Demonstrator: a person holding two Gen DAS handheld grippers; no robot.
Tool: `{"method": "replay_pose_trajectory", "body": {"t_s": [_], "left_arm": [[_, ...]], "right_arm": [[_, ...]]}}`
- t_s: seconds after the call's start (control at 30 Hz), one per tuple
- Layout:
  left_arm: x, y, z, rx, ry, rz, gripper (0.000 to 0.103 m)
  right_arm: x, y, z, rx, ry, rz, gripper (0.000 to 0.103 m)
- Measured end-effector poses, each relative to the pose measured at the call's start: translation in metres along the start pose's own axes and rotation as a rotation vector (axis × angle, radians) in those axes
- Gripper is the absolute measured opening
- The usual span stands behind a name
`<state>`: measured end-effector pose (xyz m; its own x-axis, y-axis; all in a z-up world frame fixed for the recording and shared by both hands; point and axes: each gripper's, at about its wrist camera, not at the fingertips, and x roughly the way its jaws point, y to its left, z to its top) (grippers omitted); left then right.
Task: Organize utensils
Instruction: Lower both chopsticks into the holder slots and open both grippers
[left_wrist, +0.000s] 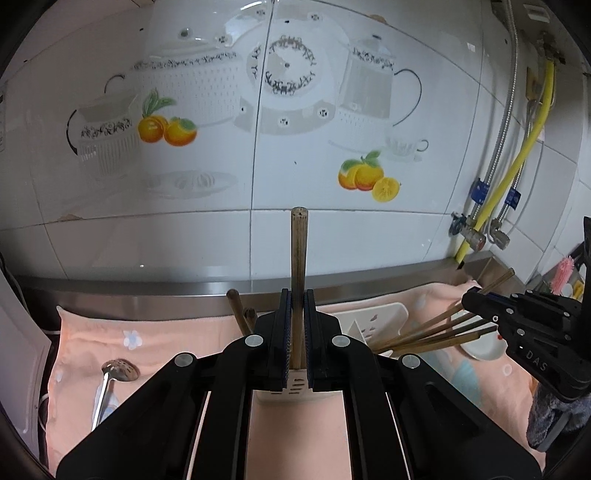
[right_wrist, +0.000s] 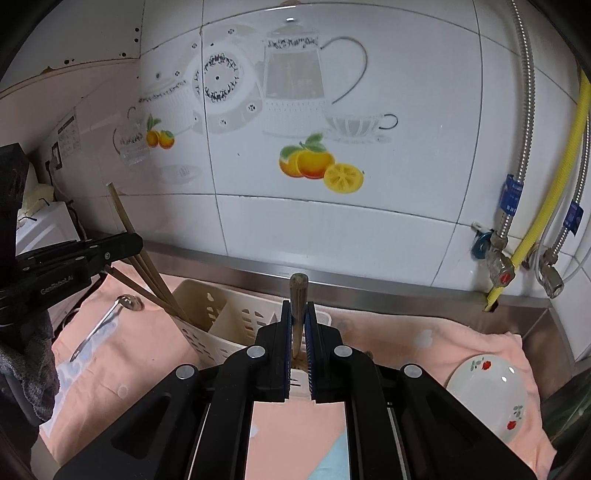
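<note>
Steel counter (right_wrist: 406, 295) under peach cloth (right_wrist: 147, 343)

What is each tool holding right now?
Left tool: closed on chopsticks.
Right tool: closed on its own chopsticks.

left gripper (left_wrist: 298, 325): jaws clamped | right gripper (right_wrist: 298, 325): jaws clamped

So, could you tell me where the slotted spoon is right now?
The slotted spoon lies on the pink cloth, left of the white utensil caddy, in both wrist views.
</note>
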<state>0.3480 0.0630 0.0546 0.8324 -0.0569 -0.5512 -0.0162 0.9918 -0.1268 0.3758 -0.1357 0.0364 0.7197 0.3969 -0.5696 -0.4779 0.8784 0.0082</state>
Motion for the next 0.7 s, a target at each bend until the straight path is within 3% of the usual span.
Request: {"method": "replay_pose_trajectory", "body": {"t_s": [0.33,0.47,0.53,0.57,0.7], "left_arm": [[0.003,0.001,-0.004,0.005,0.018,0.009,0.007],[-0.001,0.001,-0.004,0.007,0.018,0.003,0.009],[-0.005,-0.001,-0.005,0.009,0.014,0.005,0.019],[-0.007,-0.001,-0.005,0.012,0.009,0.011,0.029],[-0.017,-0.004,-0.006,0.019,-0.003,0.010,0.035]], "right_arm": [[0.003,-0.001,-0.004,0.011,0.011,0.001,0.007],[-0.003,-0.001,-0.003,0.017,-0.002,0.001,0.016],[-0.007,-0.001,-0.002,0.016,-0.010,-0.003,0.019],[-0.010,-0.001,-0.002,0.017,-0.015,-0.004,0.024],[-0.021,0.001,-0.002,0.016,-0.033,-0.013,0.033]]}}
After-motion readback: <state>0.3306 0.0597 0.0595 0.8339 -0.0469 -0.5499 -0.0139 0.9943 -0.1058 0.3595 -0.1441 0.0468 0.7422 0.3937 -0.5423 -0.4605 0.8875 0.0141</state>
